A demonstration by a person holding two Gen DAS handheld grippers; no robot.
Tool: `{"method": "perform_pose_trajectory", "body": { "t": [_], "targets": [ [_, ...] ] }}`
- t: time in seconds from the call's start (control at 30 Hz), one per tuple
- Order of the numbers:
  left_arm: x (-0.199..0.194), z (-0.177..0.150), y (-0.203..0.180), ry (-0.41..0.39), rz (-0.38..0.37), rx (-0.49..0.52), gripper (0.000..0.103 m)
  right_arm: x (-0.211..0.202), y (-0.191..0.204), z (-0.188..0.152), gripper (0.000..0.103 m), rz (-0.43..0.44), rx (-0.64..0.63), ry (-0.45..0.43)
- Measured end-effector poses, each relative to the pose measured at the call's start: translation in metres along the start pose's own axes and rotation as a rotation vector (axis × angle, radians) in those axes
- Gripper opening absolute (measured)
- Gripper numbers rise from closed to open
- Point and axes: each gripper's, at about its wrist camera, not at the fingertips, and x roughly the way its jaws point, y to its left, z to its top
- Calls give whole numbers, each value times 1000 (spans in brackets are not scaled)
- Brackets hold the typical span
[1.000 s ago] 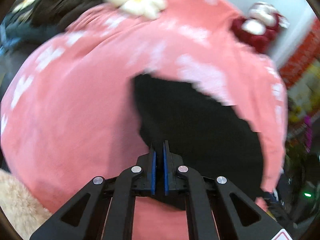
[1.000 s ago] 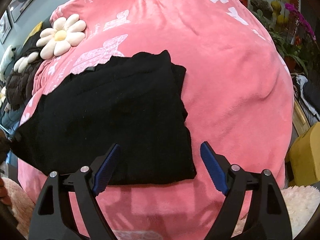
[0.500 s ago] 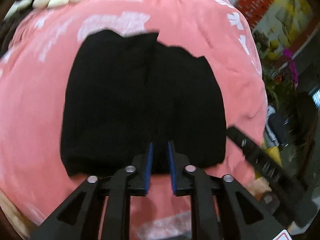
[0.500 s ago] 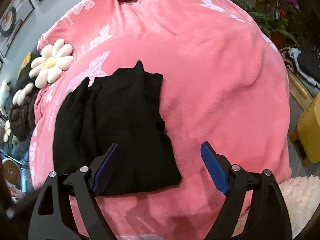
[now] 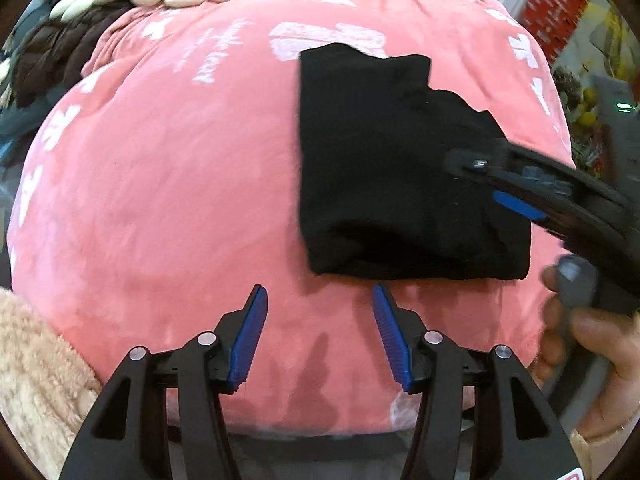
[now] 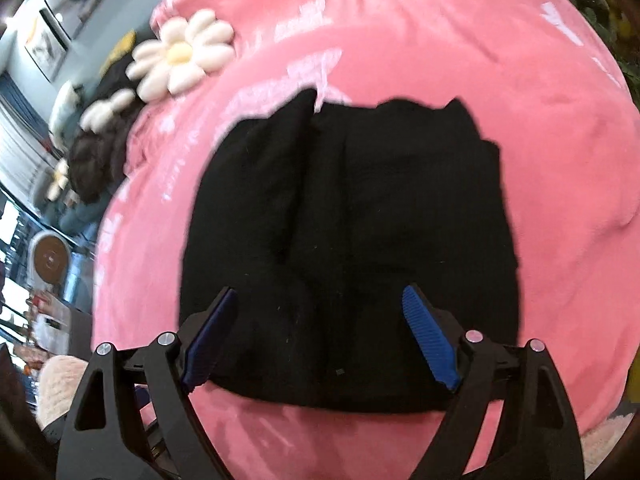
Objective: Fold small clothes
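Left gripper (image 5: 318, 322) first: jaws opening right now, blue pads spread, nothing between them, only bare pink plush underneath. It hangs just off the near left corner of the black garment (image 5: 394, 168), which lies folded into a thick rectangle on the pink blanket (image 5: 168, 184).

Over to the right gripper (image 6: 320, 334): jaws spread wide, poised over the near edge of the garment (image 6: 352, 240), black cloth showing in the gap between the pads; whether the pads touch the cloth I cannot tell.

The left wrist view gives what the right one cannot: the right gripper (image 5: 520, 204) seen from the side, reaching in over the garment's right half, with the person's hand (image 5: 588, 344) wrapped round its handle. The right wrist view in turn shows the garment's top surface, with a lengthwise ridge left of centre.

Beyond the garment's far left corner, a white daisy cushion (image 6: 182, 54) rests on the blanket.
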Motion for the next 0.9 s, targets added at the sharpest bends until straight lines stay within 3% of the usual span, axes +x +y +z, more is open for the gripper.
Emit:
{"method": "perform_pose_trajectory", "body": {
  "t": [0.03, 0.07, 0.13, 0.23, 0.33, 0.43, 0.5, 0.63, 0.67, 0.73, 0.83, 0.9],
  "targets": [
    [0, -1, 3, 1, 9, -3, 52, 8, 3, -1, 63, 12, -8, 29],
    [-1, -2, 5, 0, 16, -3, 52, 15, 5, -2, 32, 42, -7, 67],
    [-1, -4, 9, 1, 21, -6, 52, 17, 10, -4, 8, 70, 3, 89],
    [1, -6, 12, 12, 20, -8, 52, -6, 28, 8, 6, 87, -54, 35],
    [2, -8, 12, 23, 15, -8, 52, -51, 40, 30, 6, 117, -93, -77],
    [1, -9, 8, 21, 25, 5, 52, -86, 27, 39, 6, 70, -111, -155],
    [0, -10, 6, 16, 20, 8, 55, -82, 7, 29, 7, 4, -101, -136],
    [3, -13, 0, 24, 14, 11, 56, -10, -55, -17, 10, -123, -27, 107],
    [4, -14, -2, 29, 12, 14, 56, -7, -62, -25, 12, -93, 7, 122],
    [7, -15, -6, 42, 13, 26, 56, -22, -71, -26, 14, -22, 101, 85],
    [7, -18, -10, 52, 10, 45, 59, -44, -71, -12, 17, 12, 117, 14],
    [9, -19, -11, 54, -4, 46, 60, -53, -71, 3, 37, 27, 127, -19]
  ]
}}
